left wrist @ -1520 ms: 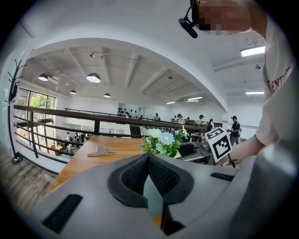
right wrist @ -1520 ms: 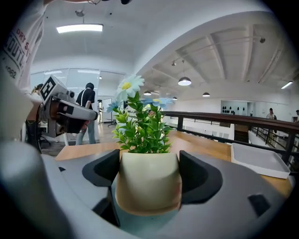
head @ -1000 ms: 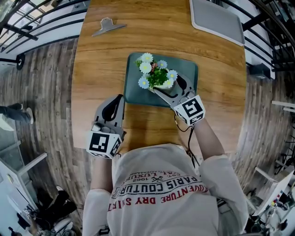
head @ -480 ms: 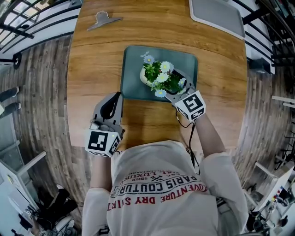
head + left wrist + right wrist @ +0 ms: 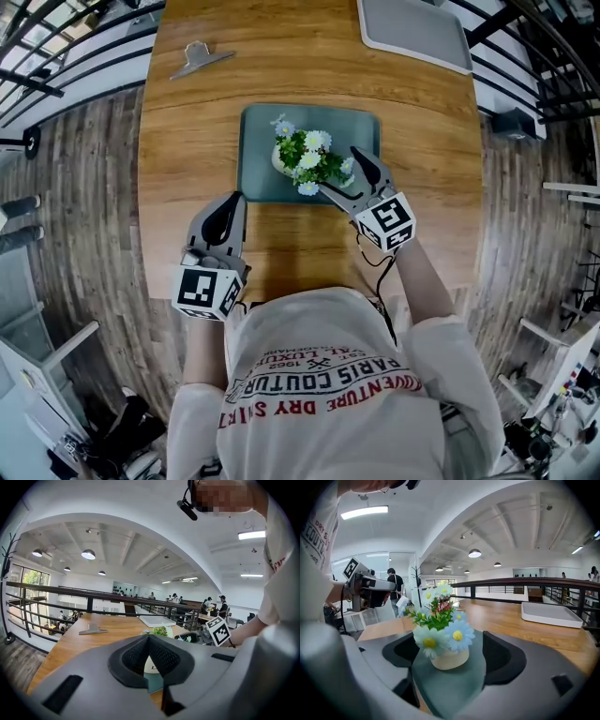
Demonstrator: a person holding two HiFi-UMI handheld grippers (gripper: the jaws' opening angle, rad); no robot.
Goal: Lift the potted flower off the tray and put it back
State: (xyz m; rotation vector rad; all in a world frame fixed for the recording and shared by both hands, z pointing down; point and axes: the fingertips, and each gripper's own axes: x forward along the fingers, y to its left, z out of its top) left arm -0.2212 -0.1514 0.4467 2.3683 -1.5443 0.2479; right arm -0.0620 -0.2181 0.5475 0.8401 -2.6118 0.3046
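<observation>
The left gripper [image 5: 232, 204] is clenched on nothing, over the near edge of the wooden counter [image 5: 187, 141]. To its right, the potted flower [image 5: 302, 157] stands on the green tray [image 5: 361, 131], untouched between the parted jaws of the right gripper [image 5: 339, 172]. The shirt [image 5: 319, 375] reads "PARIS".

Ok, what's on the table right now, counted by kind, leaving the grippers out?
Trays: 2, the dark green tray and the pale tray at the far edge
Potted flower: 1, standing on the dark green tray
Metal clip: 1
Total: 4
</observation>
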